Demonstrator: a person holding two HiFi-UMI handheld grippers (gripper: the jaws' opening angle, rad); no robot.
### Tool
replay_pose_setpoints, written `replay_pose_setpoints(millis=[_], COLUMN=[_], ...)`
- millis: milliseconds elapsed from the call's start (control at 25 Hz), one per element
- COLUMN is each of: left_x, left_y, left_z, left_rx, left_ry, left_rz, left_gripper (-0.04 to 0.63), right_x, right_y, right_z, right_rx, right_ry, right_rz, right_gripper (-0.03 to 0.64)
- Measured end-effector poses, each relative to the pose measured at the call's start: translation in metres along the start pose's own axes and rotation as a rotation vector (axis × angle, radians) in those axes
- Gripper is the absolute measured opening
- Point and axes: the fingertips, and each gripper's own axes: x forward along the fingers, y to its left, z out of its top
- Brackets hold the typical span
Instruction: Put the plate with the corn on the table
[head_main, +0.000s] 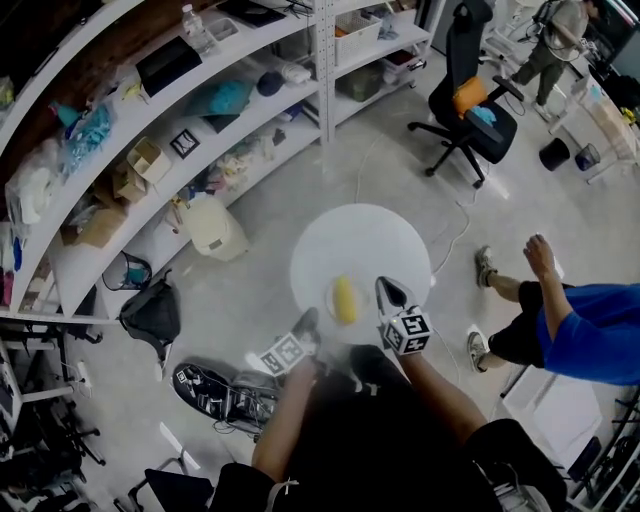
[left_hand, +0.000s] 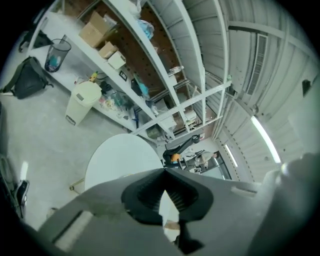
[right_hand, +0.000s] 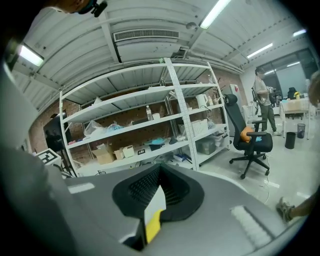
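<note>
The plate with its corn is over the near edge of the desk, the left claw and right claw each pinched on its rim. It looks light, stiff and slick; the corn could roll, so hold opposite rims, level.

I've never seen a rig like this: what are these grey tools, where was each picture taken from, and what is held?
No robot: a person holds a grey two-jaw tool in each hand, the left gripper and the right gripper. The head view looks down from the person's head onto a round white table. The other two views come from cameras riding on each gripper, looking along its jaws. Over the table's near edge is a small white plate carrying a yellow corn cob. The right gripper pinches the plate's rim; the left gripper is shut too, apparently on the opposite rim.
</note>
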Motion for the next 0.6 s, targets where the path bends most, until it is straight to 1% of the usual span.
replay_pose_setpoints(millis=[240,360,600], left_x=[0.007,0.008,0.000], left_y=[-0.048,-0.078,-0.133], left_z=[0.023,0.033,0.054], left_rx=[0.242,0.359,0.663], left_ry=[-0.026,-0.042,-0.131], left_rz=[-0.041,-0.076,-0.106], left_gripper=[0.005,0.005,0.005], right_x=[-0.006,-0.009,-0.015], right_y=[0.005,0.008,0.014], right_z=[0.018,0.026,0.044], right_rx=[-0.010,-0.011,-0.019], right_ry=[-0.006,-0.007,-0.021], right_rz=[0.006,0.012,0.032], right_gripper=[0.009,0.009,0.008])
